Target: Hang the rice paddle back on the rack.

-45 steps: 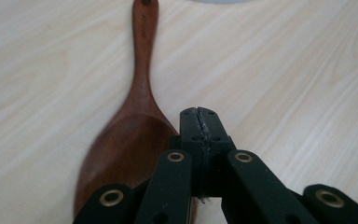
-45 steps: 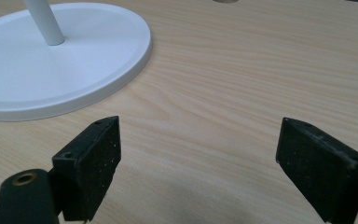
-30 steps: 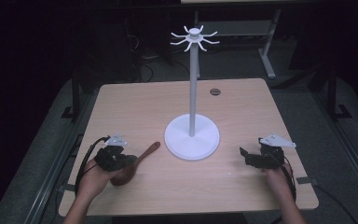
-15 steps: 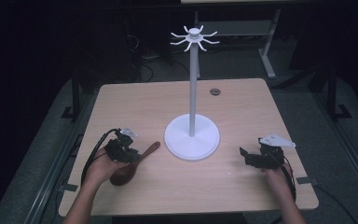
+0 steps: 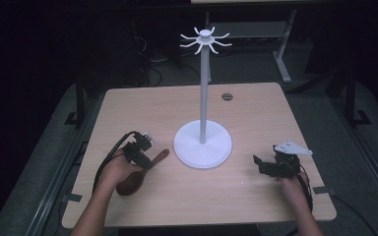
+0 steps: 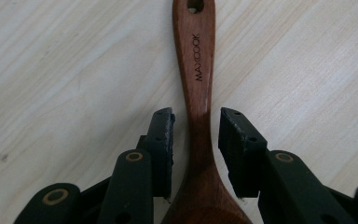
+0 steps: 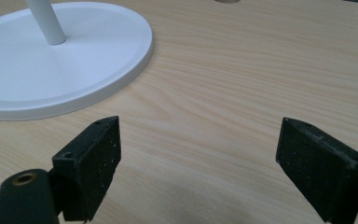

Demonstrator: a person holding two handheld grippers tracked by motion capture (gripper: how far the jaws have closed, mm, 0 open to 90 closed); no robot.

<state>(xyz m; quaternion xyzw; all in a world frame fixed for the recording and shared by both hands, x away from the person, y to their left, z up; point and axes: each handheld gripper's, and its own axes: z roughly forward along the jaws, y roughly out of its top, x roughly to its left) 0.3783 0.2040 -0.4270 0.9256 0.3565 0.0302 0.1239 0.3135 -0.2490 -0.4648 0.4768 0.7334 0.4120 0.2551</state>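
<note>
We see a dark wooden spoon lying flat on the pale wooden bench, near the left front corner, its bowl toward the near edge and its handle slanting toward the far right. The handle bears the burnt-in word MAXCOOK and has a hanging hole at its end. The left tongs straddle the spoon's neck just above the bowl: one pad stands on each side of the wood, with a slim gap on both sides, so they are released, not pinching. Their jaws have just been opening, with the spoon between them. In the high view the left tongs sit over the spoon.

Just right of the handle tip stands a white hook stand, its round base on the bench and its pole rising to a crown of curved hooks. Well apart, at the near right, the right tongs rest low over the bench, spread wide with nothing between the jaws.
</note>
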